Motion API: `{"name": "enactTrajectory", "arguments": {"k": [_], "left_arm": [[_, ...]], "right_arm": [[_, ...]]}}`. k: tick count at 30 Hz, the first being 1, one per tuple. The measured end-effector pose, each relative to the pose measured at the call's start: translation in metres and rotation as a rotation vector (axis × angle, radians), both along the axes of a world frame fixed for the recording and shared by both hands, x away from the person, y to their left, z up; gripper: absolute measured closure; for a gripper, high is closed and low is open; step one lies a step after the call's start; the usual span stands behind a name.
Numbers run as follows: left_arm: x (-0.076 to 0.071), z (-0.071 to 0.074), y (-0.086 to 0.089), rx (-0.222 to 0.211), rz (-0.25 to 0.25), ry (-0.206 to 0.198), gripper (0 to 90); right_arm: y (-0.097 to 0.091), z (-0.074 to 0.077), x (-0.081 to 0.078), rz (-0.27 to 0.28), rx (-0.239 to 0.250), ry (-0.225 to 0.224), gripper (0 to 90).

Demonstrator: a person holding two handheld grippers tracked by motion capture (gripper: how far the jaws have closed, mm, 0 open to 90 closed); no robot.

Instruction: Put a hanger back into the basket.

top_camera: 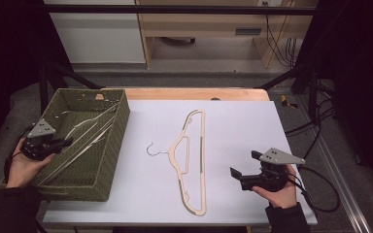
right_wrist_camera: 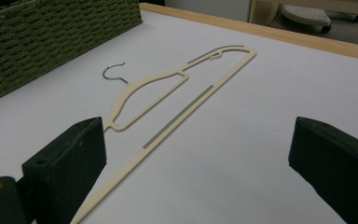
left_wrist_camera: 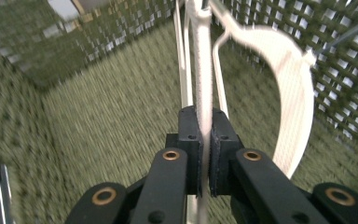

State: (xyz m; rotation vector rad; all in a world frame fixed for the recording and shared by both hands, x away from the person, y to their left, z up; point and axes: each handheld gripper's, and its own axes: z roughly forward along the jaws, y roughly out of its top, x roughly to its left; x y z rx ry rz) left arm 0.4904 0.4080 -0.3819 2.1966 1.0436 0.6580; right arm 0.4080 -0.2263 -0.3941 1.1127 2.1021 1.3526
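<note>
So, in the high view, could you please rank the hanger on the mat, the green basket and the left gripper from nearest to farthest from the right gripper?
1. Hanger on the mat: just left of the right gripper, mid-table.
2. Green basket: further left, at the table's left edge.
3. Left gripper: farthest, over the basket's left side.

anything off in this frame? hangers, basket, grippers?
Nothing damaged or spilled. One cream hanger lies flat on the white mat; the left gripper is clamped on another hanger inside the green basket. The right gripper is open, empty.
</note>
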Motion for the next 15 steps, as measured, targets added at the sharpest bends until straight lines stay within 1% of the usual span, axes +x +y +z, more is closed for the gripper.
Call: {"name": "enactTrajectory", "arguments": {"k": [1,2,3,4,6,7,8,9,12,13,15], "left_arm": [[0.001,-0.003,0.0,0.01,-0.002,0.028,84.8],[0.001,-0.005,-0.001,0.006,0.005,0.04,83.8],[0.001,-0.007,-0.002,0.004,0.005,0.049,83.5],[0.001,-0.007,-0.001,-0.017,-0.005,0.061,82.8],[0.001,-0.008,-0.003,-0.016,-0.007,0.069,81.9],[0.001,-0.008,-0.005,-0.027,-0.012,0.079,81.5],[0.001,-0.008,-0.005,-0.023,-0.027,0.096,80.4],[0.0,-0.009,-0.007,-0.025,-0.03,0.107,79.1],[0.0,-0.01,-0.011,-0.024,-0.043,0.124,75.2],[0.0,-0.011,-0.012,-0.023,-0.041,0.129,73.2],[-0.001,-0.012,-0.014,-0.017,-0.032,0.125,71.9]], "right_arm": [[0.0,0.0,0.0,0.002,-0.001,-0.001,4.5],[0.001,-0.001,0.0,0.001,-0.001,0.002,4.6],[0.001,-0.001,0.0,0.004,-0.002,0.003,4.7],[0.001,-0.001,0.0,0.009,-0.007,0.002,4.7],[0.002,-0.001,0.0,0.005,-0.002,0.004,4.9],[0.002,-0.001,0.0,0.006,-0.003,0.004,5.0],[0.003,-0.002,0.001,0.007,-0.002,0.004,5.1],[0.003,-0.002,0.0,0.009,-0.003,0.005,5.2],[0.003,-0.002,0.0,0.01,-0.003,0.006,5.5],[0.003,-0.002,0.0,0.01,-0.003,0.006,5.6],[0.003,-0.002,0.0,0.016,-0.007,0.006,5.7]]}}
